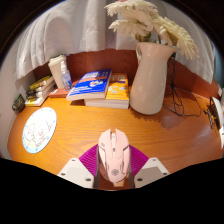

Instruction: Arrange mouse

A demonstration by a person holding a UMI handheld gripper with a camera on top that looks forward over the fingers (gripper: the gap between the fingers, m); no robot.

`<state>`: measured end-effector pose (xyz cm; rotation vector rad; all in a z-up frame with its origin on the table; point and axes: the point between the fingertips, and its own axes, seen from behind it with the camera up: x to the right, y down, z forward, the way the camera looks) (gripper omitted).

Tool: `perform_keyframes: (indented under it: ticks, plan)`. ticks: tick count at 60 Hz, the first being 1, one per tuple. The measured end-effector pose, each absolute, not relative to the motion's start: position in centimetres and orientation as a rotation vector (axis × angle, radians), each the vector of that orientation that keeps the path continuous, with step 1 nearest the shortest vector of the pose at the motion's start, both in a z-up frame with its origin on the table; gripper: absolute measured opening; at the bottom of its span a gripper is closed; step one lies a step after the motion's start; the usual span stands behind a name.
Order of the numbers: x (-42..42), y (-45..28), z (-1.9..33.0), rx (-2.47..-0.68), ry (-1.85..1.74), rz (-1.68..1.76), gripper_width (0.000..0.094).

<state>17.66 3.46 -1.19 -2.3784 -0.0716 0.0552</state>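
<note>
I hold my gripper [113, 178] low and level over the wooden desk [170, 140], pointing straight ahead toward the back of it. Its two fingers [76, 171] reach forward from below, spread fairly wide, and the pale pink mouse [114, 155] sits between them on a small purple mat [136, 158]. I cannot tell whether the pads touch its sides, since its rear end hides them. Beyond the mouse stands a tall cream vase [151, 78] of dried stems, with a stack of books [101, 88] beside it on the left. A round white disc [39, 130] lies flat on the desk, off to the left of my fingers.
</note>
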Motion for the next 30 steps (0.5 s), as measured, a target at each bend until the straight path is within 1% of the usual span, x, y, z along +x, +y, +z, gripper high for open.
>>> perform_keyframes:
  ticks: [2, 7, 15, 24, 27, 30]
  plan:
    - [17.4, 4.0, -0.3, -2.375, -0.067, 0.061, 0.0408]
    - [16.8, 5.8, 3.5, -2.314, -0.055, 0.027, 0.0408]
    - [14.2, 8.7, 11.2, -2.199, -0.023, 0.012, 0.0410]
    - [8.8, 10.4, 19.9, -2.070, 0.001, 0.001, 0.0411]
    - [6.5, 10.6, 21.8, -2.044, -0.002, 0.013, 0.0412]
    - [4.0, 10.9, 23.0, -2.027, -0.005, 0.019, 0.0412]
